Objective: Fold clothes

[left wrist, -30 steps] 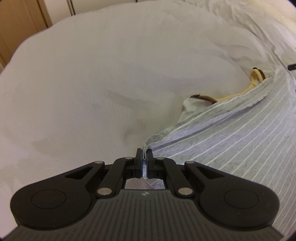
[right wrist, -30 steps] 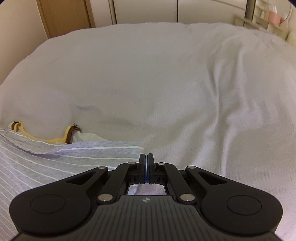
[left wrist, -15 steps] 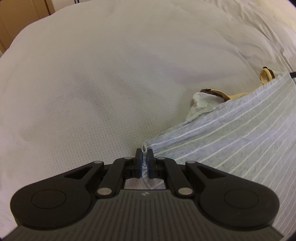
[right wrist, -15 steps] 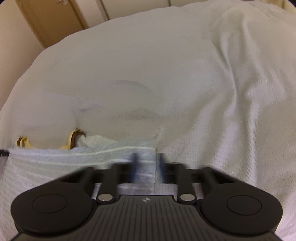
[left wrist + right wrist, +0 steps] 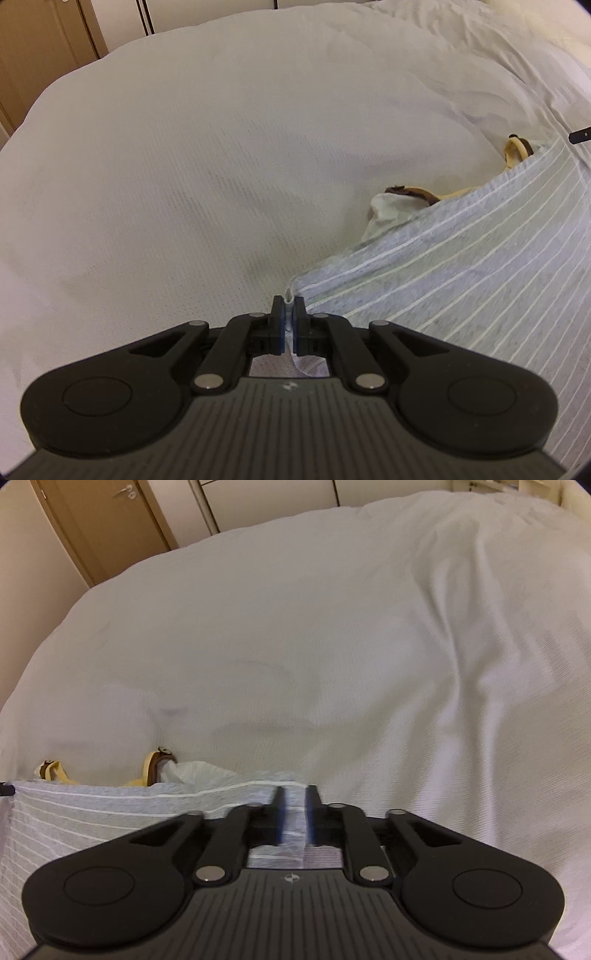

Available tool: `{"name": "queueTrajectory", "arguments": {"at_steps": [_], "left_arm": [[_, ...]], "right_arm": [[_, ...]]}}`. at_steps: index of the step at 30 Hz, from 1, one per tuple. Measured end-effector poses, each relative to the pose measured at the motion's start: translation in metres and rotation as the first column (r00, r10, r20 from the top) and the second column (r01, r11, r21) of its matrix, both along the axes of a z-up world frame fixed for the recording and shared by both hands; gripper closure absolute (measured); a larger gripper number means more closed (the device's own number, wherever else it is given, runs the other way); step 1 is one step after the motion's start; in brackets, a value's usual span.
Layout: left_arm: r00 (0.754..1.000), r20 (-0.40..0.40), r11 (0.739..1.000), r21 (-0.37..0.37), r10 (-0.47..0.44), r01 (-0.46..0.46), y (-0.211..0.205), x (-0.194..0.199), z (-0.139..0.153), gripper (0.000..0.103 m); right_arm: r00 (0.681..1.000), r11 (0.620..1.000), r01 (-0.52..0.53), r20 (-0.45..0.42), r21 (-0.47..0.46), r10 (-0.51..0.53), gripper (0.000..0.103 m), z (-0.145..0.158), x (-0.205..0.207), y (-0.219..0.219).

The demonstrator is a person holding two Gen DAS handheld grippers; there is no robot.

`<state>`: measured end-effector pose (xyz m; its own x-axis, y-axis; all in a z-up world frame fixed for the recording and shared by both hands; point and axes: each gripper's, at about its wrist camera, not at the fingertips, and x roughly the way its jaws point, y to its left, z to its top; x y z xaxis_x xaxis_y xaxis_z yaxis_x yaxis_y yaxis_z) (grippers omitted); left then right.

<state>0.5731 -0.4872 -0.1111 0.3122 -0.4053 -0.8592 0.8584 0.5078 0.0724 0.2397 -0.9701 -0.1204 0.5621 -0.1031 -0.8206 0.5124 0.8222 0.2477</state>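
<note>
A grey garment with thin white stripes (image 5: 461, 280) lies on the white bed, with a white garment with yellow and brown straps (image 5: 402, 201) peeking from under its far edge. My left gripper (image 5: 288, 306) is shut on the striped garment's near left corner. In the right wrist view the striped garment (image 5: 110, 812) lies at lower left, and the strapped garment (image 5: 177, 771) shows beyond it. My right gripper (image 5: 294, 797) is open, its fingers apart over the garment's right corner, which lies flat between them.
The white bed cover (image 5: 221, 147) spreads wide beyond both grippers, with creases at the right (image 5: 480, 664). A wooden door (image 5: 107, 520) and wardrobe fronts (image 5: 44, 44) stand past the bed's far edge.
My right gripper has opened and let go of the garment's right corner. My left gripper keeps its hold, and the striped edge has been laid down over the strapped garment.
</note>
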Motion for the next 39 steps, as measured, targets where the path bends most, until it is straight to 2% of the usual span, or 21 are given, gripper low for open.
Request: {"name": "queueTrajectory", "arguments": {"at_steps": [4,7,8,9,10,13,16,21,23,32,36,38,39], "left_arm": [[1.0,0.008,1.0,0.008,-0.006,0.006,-0.002,-0.004,-0.004,0.102],[1.0,0.014,1.0,0.013,-0.01,0.01,-0.003,-0.007,-0.006,0.102],[1.0,0.015,1.0,0.011,-0.009,0.009,-0.002,-0.008,-0.006,0.102],[1.0,0.02,1.0,0.007,-0.009,0.009,-0.001,-0.009,-0.005,0.102],[1.0,0.026,1.0,0.001,-0.009,0.009,0.0,-0.011,-0.003,0.102],[0.999,0.043,1.0,-0.014,-0.009,0.01,0.004,-0.015,0.003,0.102],[0.998,0.068,0.999,-0.039,-0.011,0.014,0.007,-0.02,0.012,0.102],[0.991,0.137,0.993,-0.117,-0.01,0.026,0.014,-0.027,0.035,0.102],[0.99,0.14,0.994,-0.105,-0.01,0.025,0.012,-0.025,0.031,0.102],[0.99,0.142,0.998,-0.068,0.018,-0.008,-0.004,-0.012,0.007,0.101],[0.994,0.083,0.997,-0.014,0.074,-0.073,-0.01,-0.002,-0.014,0.097],[0.992,0.055,0.994,-0.004,0.114,-0.113,-0.009,0.002,-0.018,0.093],[0.99,0.045,0.991,-0.012,0.131,-0.13,-0.007,0.004,-0.017,0.09]], "right_arm": [[1.0,1.0,-0.009,-0.005,0.022,0.009,0.06,-0.013,0.01,-0.003],[0.999,1.0,-0.017,-0.046,0.015,0.018,0.059,-0.025,0.015,-0.005],[0.999,1.0,-0.012,-0.039,0.02,0.013,0.065,-0.025,0.016,-0.004],[0.999,1.0,-0.008,-0.033,0.025,0.009,0.086,-0.024,0.017,-0.002],[1.0,1.0,-0.004,-0.024,0.026,0.005,0.101,-0.021,0.016,0.002],[0.999,0.999,-0.038,-0.005,-0.013,0.038,0.103,-0.008,0.011,0.011],[0.999,0.996,-0.05,0.014,-0.068,0.051,0.103,0.008,0.005,0.017],[0.997,0.989,-0.009,0.069,-0.151,0.019,0.103,0.032,-0.005,0.022],[0.996,0.985,-0.003,0.084,-0.174,0.018,0.103,0.038,-0.008,0.025],[0.997,0.978,0.004,0.079,-0.211,0.013,0.103,0.024,0.014,0.02],[0.999,0.982,0.0,0.034,-0.19,0.007,0.103,0.01,0.021,0.015],[1.0,0.982,0.009,0.007,-0.187,-0.008,0.1,0.005,0.023,0.013],[1.0,0.981,0.018,-0.004,-0.192,-0.019,0.091,0.003,0.023,0.013]]}}
